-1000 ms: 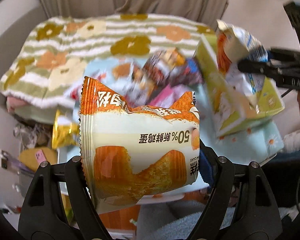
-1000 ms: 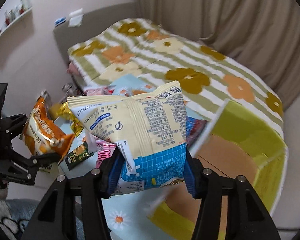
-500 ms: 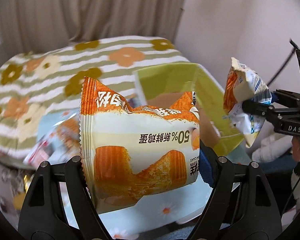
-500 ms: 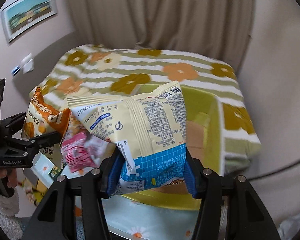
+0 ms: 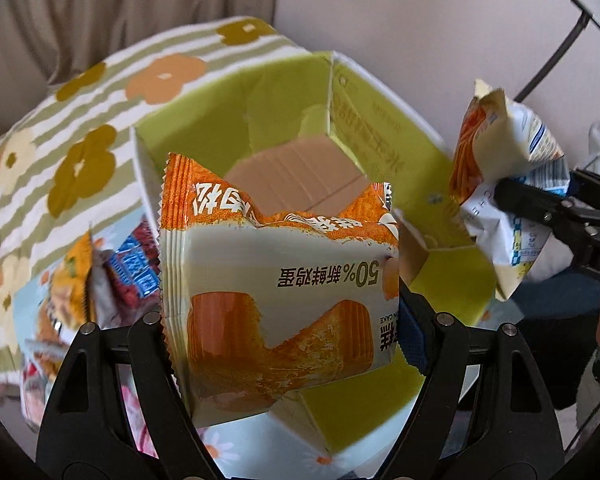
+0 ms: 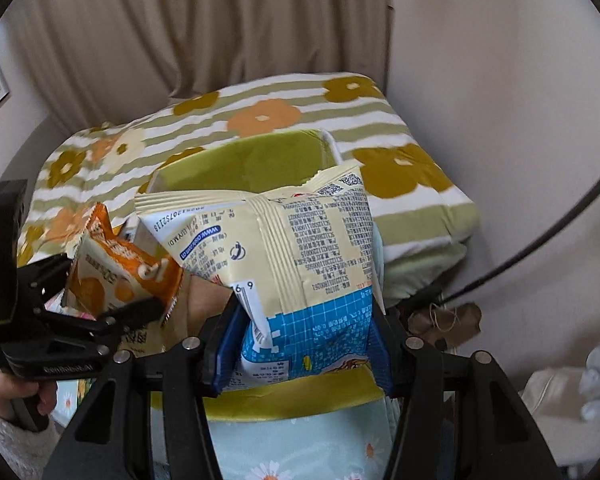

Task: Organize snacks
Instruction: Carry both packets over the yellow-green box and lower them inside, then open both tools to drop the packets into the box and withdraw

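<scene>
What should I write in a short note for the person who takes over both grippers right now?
Left gripper: shut on the orange cake packet, held over the green box.
Right gripper: shut on the yellow and blue snack bag, also near the box.
Box: open, brown bottom visible, no snacks seen inside.
Left to do: drop both packets in, then fetch the loose snacks lying left of the box.

- Left gripper [image 5: 280, 320]: black angular finger arms, silver screws, a blue pad.
- Right gripper [image 6: 300, 344]: the same black build, blue pads (white lettering is printed on both bodies).
- Left hand [image 6: 16, 396]: bare skin, grey knit sleeve.
</scene>
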Tool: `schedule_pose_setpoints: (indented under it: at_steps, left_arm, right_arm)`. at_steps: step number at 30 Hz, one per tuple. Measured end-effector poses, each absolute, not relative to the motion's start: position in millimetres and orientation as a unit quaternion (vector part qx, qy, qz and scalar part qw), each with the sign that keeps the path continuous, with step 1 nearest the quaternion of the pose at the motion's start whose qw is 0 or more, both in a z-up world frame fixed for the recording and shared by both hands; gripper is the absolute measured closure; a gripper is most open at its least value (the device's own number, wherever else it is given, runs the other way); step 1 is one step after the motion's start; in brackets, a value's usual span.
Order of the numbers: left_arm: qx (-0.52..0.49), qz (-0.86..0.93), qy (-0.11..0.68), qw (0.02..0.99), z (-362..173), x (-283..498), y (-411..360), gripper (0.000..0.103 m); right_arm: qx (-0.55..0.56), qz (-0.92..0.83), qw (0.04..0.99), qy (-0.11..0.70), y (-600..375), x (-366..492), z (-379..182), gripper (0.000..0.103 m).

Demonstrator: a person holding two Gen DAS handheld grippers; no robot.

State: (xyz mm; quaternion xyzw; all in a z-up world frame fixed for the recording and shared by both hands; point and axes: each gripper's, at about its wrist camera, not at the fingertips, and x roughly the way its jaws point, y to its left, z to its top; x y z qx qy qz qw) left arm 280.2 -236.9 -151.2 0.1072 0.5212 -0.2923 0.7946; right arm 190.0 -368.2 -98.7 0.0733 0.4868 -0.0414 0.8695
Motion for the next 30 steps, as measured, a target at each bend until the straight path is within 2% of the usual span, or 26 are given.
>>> schedule_pose_setpoints:
  at_steps: [4,7,9,25,26,29,30]
  left_arm:
    - [0.130,-0.302,0.536,0.778,-172,282,-240,0.023]
    - [0.143,-0.313,0.542,0.766,-183,283,-245,0.013]
    - [0.153,-0.314,0.543,0.764,-185,281,-248,0.002]
    - [0.132,-0.271,0.508,0.807,-142,248,-208,0.002]
    - [0.131,-0.267,0.507,0.809,-141,246,-205,0.002]
    - [0.120,-0.256,0.511,0.812,-139,244,-197,0.002]
    - [0.113,-0.254,0.511,0.813,-139,243,-194,0.002]
  right_arm:
    - [0.088,-0.059,0.862,0.495,-366,193,-111,0.052]
    - [0.099,-0.070,0.857,0.500,-364,191,-118,0.052]
    - [0.109,-0.072,0.853,0.505,-364,190,-121,0.052]
    - [0.119,-0.049,0.851,0.510,-357,187,-129,0.050]
    - [0.119,-0.050,0.854,0.504,-358,187,-129,0.045]
    - [0.115,-0.039,0.870,0.479,-354,182,-126,0.001]
    - [0.111,-0.036,0.877,0.465,-353,178,-123,0.000]
